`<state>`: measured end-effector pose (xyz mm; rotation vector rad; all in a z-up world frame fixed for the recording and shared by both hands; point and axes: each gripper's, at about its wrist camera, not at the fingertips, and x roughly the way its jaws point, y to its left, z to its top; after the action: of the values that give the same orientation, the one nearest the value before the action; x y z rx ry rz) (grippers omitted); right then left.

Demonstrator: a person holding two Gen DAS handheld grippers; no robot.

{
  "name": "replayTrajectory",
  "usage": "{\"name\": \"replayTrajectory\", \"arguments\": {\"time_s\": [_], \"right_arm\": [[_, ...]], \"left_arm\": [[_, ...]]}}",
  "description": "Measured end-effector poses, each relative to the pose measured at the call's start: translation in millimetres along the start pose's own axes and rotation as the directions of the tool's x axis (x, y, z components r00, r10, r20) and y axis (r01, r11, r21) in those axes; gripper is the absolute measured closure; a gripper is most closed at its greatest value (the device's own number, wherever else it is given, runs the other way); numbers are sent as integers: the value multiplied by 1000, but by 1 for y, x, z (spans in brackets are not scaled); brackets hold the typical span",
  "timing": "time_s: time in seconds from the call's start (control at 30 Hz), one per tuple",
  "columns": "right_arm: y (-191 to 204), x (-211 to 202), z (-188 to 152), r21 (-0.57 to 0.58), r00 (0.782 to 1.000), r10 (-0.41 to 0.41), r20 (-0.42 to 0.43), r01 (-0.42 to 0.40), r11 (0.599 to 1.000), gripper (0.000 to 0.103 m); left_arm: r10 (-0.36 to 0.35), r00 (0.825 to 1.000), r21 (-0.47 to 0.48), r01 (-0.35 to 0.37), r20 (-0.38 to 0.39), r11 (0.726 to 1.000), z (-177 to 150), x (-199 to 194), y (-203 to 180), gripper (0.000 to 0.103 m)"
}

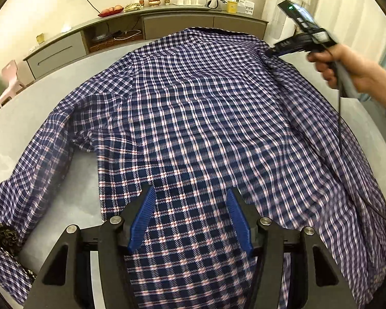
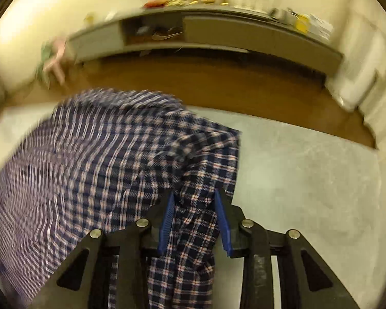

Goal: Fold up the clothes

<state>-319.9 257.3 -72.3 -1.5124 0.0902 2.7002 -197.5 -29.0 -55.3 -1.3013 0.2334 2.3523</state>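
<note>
A blue, white and red plaid shirt (image 1: 193, 108) lies spread across a pale grey table (image 1: 25, 118), one sleeve (image 1: 31, 180) trailing toward the near left. My left gripper (image 1: 190, 211) hovers at the near hem, its blue pads (image 1: 144, 219) wide apart and open, with plaid cloth lying between them. At the shirt's far right shoulder, a hand (image 1: 360, 74) holds my right gripper (image 1: 269, 51). In the blurred right wrist view, the right gripper (image 2: 194, 206) is shut on a bunched fold of the shirt (image 2: 193, 221), lifted off the table (image 2: 308, 180).
A long sideboard (image 1: 146, 23) with fruit, jars and boxes runs along the far wall beyond the wooden floor (image 2: 218, 85). Small pink and green chairs (image 1: 7, 82) stand at the far left, curtains (image 1: 347, 13) at the right. The right gripper's cable (image 1: 339, 128) hangs over the shirt's right edge.
</note>
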Motion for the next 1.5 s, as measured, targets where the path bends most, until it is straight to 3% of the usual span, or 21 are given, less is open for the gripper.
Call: {"name": "replayTrajectory", "arguments": {"time_s": [0.07,0.17,0.2,0.27,0.37,0.47,0.53,0.63,0.67,0.73,0.83,0.87,0.9,0.93,0.97,1.0,1.13,1.2,1.3,1.37,1.5], "right_arm": [[2,3,3,-15,999,-38,3,39,999,70],[8,-1,5,-33,993,-101,-54,99,994,70],[13,-10,2,-44,986,-162,-49,160,986,70],[30,-46,-8,-33,983,-180,23,180,983,68],[88,-94,-27,-92,995,-64,77,71,993,61],[194,-141,-48,-246,987,127,100,-99,964,49],[273,-155,-71,-357,950,312,31,-281,891,37],[380,-165,-117,-463,860,501,-100,-486,741,35],[410,-165,-135,-487,838,529,-137,-522,700,35],[461,-153,-154,-532,836,519,-179,-526,664,35],[513,-123,-177,-588,882,423,-209,-459,666,35],[525,-111,-182,-607,912,364,-189,-400,686,39],[533,-106,-184,-606,919,348,-188,-387,695,52],[540,-102,-185,-603,923,336,-186,-377,703,89],[538,-105,-183,-588,917,352,-186,-391,708,99],[535,-114,-179,-568,903,388,-183,-419,708,100],[496,-167,-141,-432,810,564,-162,-572,697,101],[464,-197,-118,-382,796,598,-94,-584,717,101],[397,-234,-79,-298,820,569,59,-530,794,101],[321,-256,-54,-184,832,528,169,-499,846,101],[145,-291,-33,80,868,355,346,-405,911,101]], "left_arm": [[-19,1000,5,19,13,1000,-1,0,0,45],[-59,998,-81,59,3,995,-5,-11,15,46],[-88,996,-121,90,21,989,-6,-25,22,46],[-131,987,-183,147,98,972,-3,-55,40,46],[-124,962,-290,194,244,937,-8,-109,80,45],[6,936,-440,159,351,884,-27,-152,140,45],[111,917,-562,136,383,816,-46,-175,185,44],[160,895,-688,195,417,699,-75,-190,237,43],[148,893,-702,223,425,676,-79,-188,246,43],[113,892,-720,272,438,639,-86,-180,262,43],[82,891,-720,303,446,624,-92,-175,268,43],[72,891,-718,310,447,623,-91,-171,268,43],[62,890,-715,319,451,622,-93,-172,269,43],[52,889,-712,329,456,621,-97,-176,272,43],[48,888,-709,332,457,622,-102,-180,274,43],[49,888,-708,330,457,625,-107,-184,276,43],[63,885,-715,329,462,617,-117,-195,280,43],[73,877,-722,342,476,601,-120,-200,280,43],[93,863,-724,353,497,593,-120,-210,275,43],[131,857,-709,316,498,631,-115,-219,261,43],[16,902,-558,253,432,790,-86,-202,186,42]]}}
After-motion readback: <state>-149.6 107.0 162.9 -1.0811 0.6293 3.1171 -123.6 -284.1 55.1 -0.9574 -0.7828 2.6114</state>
